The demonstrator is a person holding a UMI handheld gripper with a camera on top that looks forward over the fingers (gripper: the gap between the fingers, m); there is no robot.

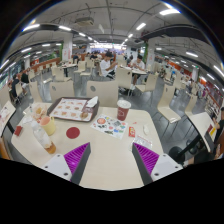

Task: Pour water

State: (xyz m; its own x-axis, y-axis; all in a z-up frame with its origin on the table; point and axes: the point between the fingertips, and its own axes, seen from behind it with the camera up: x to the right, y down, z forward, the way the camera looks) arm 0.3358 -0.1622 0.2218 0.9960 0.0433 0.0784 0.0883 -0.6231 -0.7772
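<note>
My gripper [111, 158] is open over the pale table [100, 140], with only bare tabletop between its two purple pads [76, 155]. A red paper cup [123, 108] stands upright beyond the fingers, at the far right of the table. To the left, ahead of the left finger, stands a clear bottle with an orange cap [45, 135], and a cup of yellowish drink [47, 124] sits behind it. I cannot tell how full either one is.
A red coaster [72, 132] lies ahead of the left finger. Printed leaflets [110, 125] lie by the red cup. A brown tray [70, 107] with a white napkin sits at the back. Chairs ring the table; more tables and seated people fill the hall beyond.
</note>
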